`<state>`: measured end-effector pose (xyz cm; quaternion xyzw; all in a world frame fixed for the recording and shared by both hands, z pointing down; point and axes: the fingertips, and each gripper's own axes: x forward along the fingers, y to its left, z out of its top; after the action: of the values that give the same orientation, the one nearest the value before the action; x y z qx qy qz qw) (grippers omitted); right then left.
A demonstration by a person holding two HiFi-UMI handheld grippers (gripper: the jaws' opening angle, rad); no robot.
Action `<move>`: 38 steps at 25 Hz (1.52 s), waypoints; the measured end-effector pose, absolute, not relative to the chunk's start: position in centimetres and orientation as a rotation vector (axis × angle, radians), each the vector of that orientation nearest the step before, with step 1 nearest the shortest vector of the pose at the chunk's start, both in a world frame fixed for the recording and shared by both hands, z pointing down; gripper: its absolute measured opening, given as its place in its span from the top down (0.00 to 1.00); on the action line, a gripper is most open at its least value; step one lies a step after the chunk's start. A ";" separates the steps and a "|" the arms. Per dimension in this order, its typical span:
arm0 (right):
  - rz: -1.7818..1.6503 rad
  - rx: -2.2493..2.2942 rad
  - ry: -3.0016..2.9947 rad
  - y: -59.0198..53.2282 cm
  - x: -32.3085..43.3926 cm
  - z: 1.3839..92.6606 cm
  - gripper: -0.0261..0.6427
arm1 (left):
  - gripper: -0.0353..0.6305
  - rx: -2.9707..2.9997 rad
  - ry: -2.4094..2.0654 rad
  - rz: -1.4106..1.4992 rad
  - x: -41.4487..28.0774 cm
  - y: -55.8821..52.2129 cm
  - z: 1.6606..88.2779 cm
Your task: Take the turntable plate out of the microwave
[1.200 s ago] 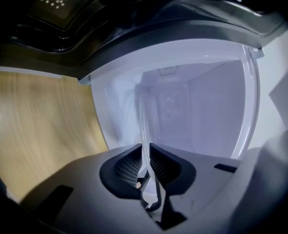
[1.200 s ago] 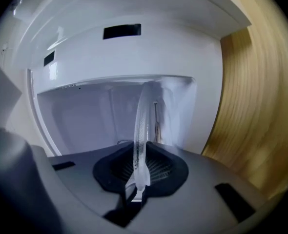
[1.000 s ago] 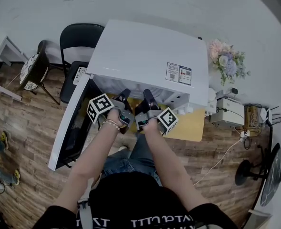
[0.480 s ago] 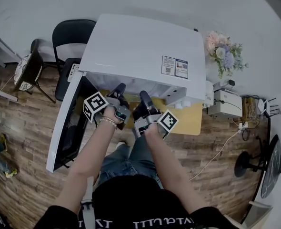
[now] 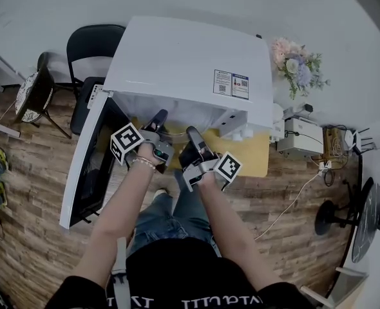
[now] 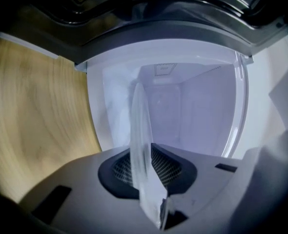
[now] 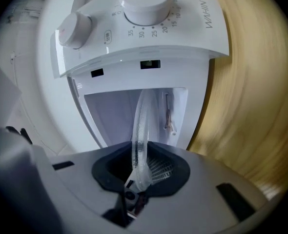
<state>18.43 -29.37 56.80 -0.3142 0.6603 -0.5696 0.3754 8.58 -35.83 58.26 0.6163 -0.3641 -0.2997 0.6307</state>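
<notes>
One glass turntable plate (image 6: pixel 140 130) is seen edge-on at the open mouth of the microwave (image 5: pixel 190 56), its far part reaching into the white cavity; the left gripper (image 5: pixel 159 118) is clamped tight on the plate's rim; the right gripper (image 5: pixel 192 134) has the rim between its pads, which press on it, though its jaws have just eased slightly wider; the microwave door (image 5: pixel 90 166) hangs open at the left; the dial panel (image 7: pixel 144 28) sits at the right; the unit rests on a yellow wooden table (image 5: pixel 257 163).
</notes>
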 end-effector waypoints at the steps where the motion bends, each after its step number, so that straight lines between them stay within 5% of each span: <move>1: -1.455 -0.791 1.689 -29.1 18.5 56.6 0.86 | 0.87 1.419 -0.825 -0.696 8.6 -35.7 58.0; 15: -1.390 -0.905 1.846 -27.2 18.4 56.3 0.86 | 0.90 1.415 -0.755 -0.755 8.3 -33.3 56.8; 20: -1.364 -0.960 1.927 -26.9 17.7 55.4 0.66 | 0.90 1.443 -0.726 -0.731 8.1 -31.8 57.0; 38: -1.397 -1.088 2.018 -24.8 20.2 55.0 0.74 | 0.90 1.473 -0.723 -0.685 8.0 -27.4 55.0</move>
<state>20.20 -24.81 54.96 -0.3949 0.7321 -0.5067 0.2266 8.00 -27.44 55.03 0.6431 -0.3159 -0.2991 0.6302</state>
